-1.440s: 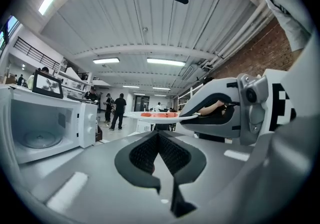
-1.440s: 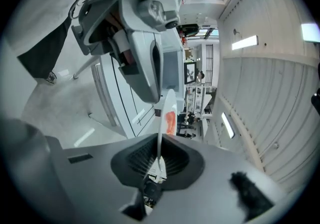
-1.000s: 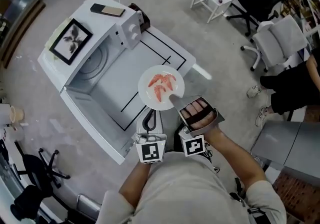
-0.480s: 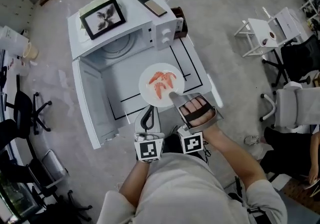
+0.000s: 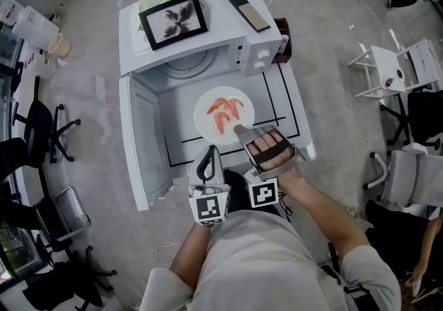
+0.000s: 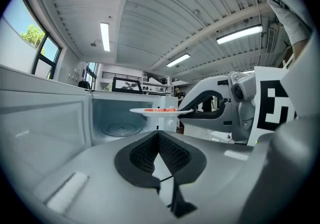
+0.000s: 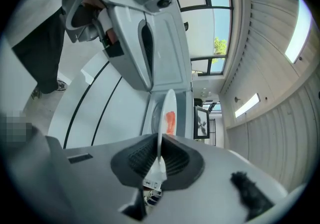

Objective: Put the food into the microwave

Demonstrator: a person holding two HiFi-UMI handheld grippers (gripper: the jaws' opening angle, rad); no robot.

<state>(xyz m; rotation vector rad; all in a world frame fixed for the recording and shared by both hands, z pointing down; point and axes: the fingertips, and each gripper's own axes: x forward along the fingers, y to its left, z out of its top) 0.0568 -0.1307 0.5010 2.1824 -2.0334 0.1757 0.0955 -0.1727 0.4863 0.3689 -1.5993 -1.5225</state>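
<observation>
One thin white plate (image 5: 223, 111) carries the food (image 5: 225, 114), a few orange-red pieces. It hangs level just in front of the open microwave (image 5: 201, 32), above the tabletop (image 5: 285, 102) and not yet inside. My right gripper (image 5: 240, 134) has its fingers (image 7: 138, 156) clamped on the plate's near rim. The left gripper (image 5: 209, 154) sits just left of it, fingers closed on nothing. I judge the plate stiff, glazed and slippery, light enough but breakable. Held by one edge, its far side will want to droop. The pieces lie loose, so any tilt could slide them off. The rim is the only sensible hold. I'd keep the pinch deep and firm, carry the plate flat, and set it on the turntable (image 6: 120, 129) before letting go.
</observation>
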